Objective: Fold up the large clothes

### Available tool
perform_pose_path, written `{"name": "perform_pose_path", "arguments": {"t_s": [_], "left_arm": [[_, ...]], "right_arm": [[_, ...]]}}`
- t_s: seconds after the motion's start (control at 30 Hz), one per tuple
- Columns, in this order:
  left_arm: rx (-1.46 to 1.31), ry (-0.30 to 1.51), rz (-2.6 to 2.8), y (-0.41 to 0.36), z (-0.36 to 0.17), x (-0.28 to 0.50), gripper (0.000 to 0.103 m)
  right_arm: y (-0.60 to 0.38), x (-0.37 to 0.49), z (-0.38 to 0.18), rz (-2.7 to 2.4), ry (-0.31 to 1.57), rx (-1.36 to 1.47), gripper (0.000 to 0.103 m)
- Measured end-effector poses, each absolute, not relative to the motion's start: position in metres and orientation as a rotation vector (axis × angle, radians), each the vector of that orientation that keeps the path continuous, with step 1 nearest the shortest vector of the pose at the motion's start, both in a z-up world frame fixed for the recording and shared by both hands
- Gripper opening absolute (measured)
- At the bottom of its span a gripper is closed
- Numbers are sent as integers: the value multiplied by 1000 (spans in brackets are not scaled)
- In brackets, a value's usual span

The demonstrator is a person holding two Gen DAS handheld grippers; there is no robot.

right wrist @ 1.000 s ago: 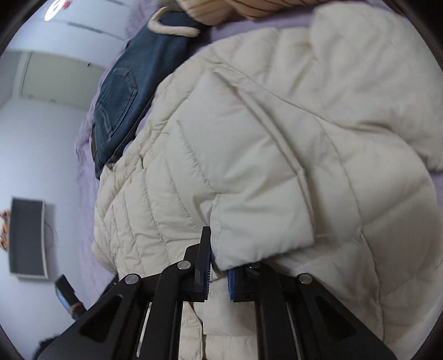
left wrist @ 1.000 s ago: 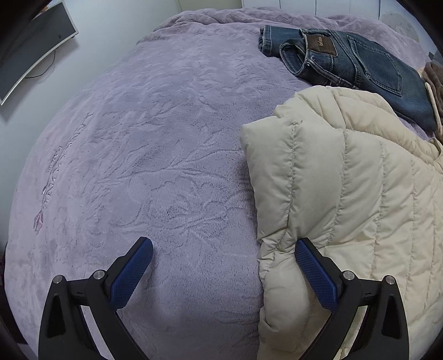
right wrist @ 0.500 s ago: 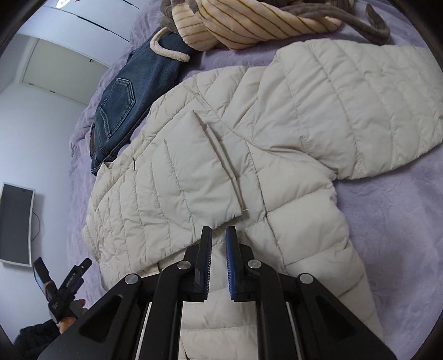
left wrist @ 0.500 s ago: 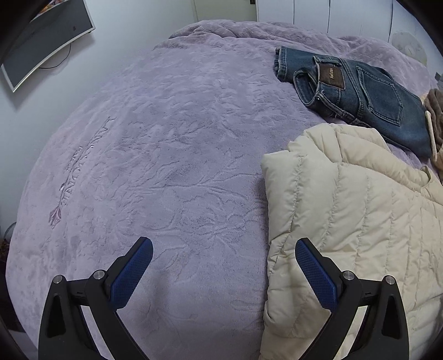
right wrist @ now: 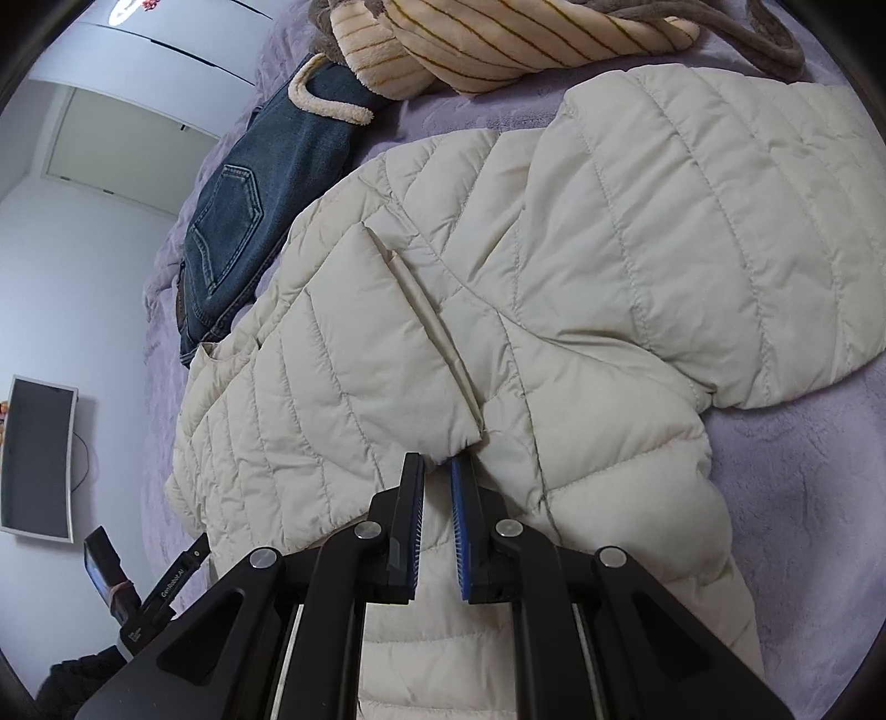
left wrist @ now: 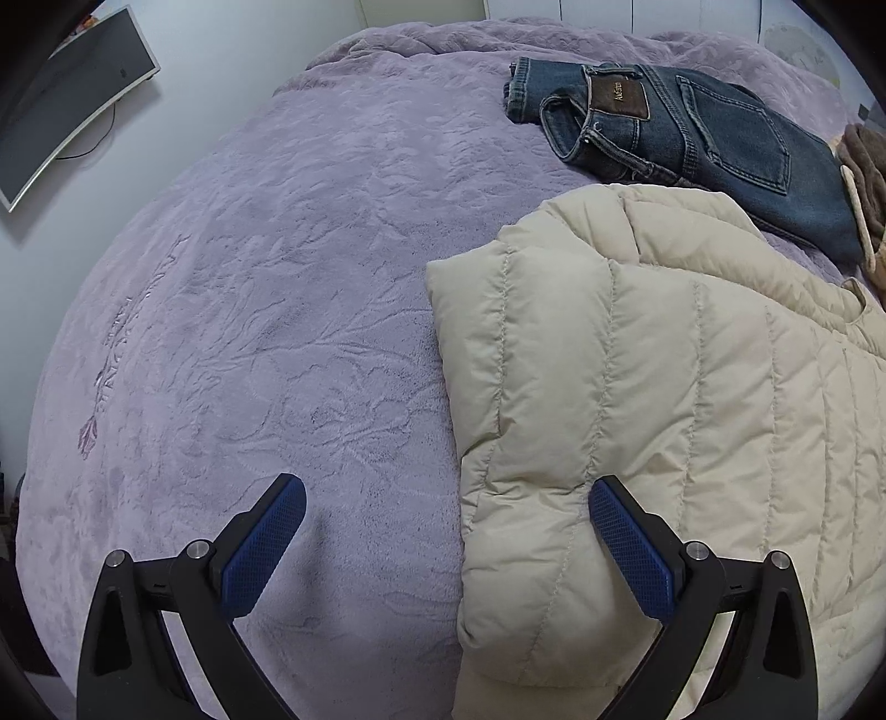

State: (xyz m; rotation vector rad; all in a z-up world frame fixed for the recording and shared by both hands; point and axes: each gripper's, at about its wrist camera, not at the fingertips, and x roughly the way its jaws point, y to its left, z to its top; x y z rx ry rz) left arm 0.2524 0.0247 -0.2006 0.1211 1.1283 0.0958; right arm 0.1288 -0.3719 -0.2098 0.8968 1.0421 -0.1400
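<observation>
A cream quilted puffer jacket (left wrist: 653, 399) lies on the purple bed blanket (left wrist: 266, 310); its folded left edge sits between my left gripper's (left wrist: 443, 498) wide-open fingers. In the right wrist view the jacket (right wrist: 554, 310) lies spread, one sleeve folded across its front, the other stretched to the right. My right gripper (right wrist: 439, 471) has its jaws a narrow gap apart just in front of the folded sleeve's cuff (right wrist: 454, 437), with nothing held between the pads.
Folded blue jeans (left wrist: 681, 138) lie at the far side of the bed, also in the right wrist view (right wrist: 249, 221). A striped plush garment (right wrist: 498, 44) lies beyond the jacket. A wall monitor (left wrist: 61, 105) hangs at left. My left gripper shows at lower left (right wrist: 138, 598).
My right gripper let go of the sleeve cuff and drew back; the sleeve now lies folded on the jacket. My left gripper stayed open and shifted slightly beside the jacket's edge.
</observation>
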Motion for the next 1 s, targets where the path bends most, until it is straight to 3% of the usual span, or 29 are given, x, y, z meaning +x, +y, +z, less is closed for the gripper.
{"name": "perform_pose_path", "arguments": {"t_s": [0.3,0.6,0.63,0.73,0.77,0.9,1.0], "left_arm": [[115,1129,61,17,-176,245,103],[130,1202,-130,-46,-156,206,103],[139,1209,-159,-57,-155,199,103],[167,1236,-245,-91,-154,176,103],[172,1244,-273,-103,-154,169,103],[215,1249,-349,-147,-155,146,103],[244,1287,-405,-176,-161,136,103]], "right_arm": [[-383,108,-201,-127,1039,925,11],[-404,60,-193,-139,1030,973,13],[-408,53,-192,-144,1029,978,20],[-424,29,-189,-188,1014,993,57],[-430,21,-188,-209,1007,995,61],[-460,-10,-187,-288,981,1019,62],[-485,-33,-189,-343,955,1057,70]]}}
